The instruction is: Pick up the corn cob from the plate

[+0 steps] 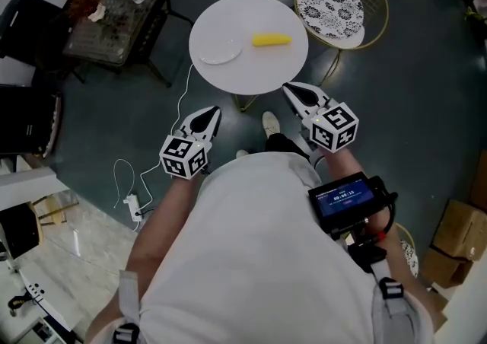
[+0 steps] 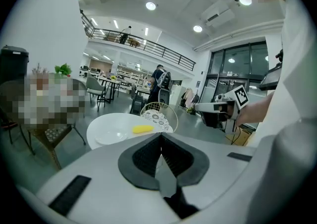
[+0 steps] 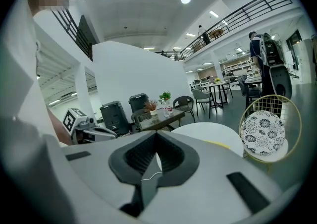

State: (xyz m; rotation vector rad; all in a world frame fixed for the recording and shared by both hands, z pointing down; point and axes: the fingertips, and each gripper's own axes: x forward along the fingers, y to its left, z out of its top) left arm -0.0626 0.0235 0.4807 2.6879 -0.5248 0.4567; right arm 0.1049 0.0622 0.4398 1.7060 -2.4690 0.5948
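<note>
We hold the left tongs closed and empty, short of the round white table's near edge. A small plate lies left of centre, with the yellow corn cob just beside it on the table. The right tongs, also closed and empty, are at the near edge.
</note>
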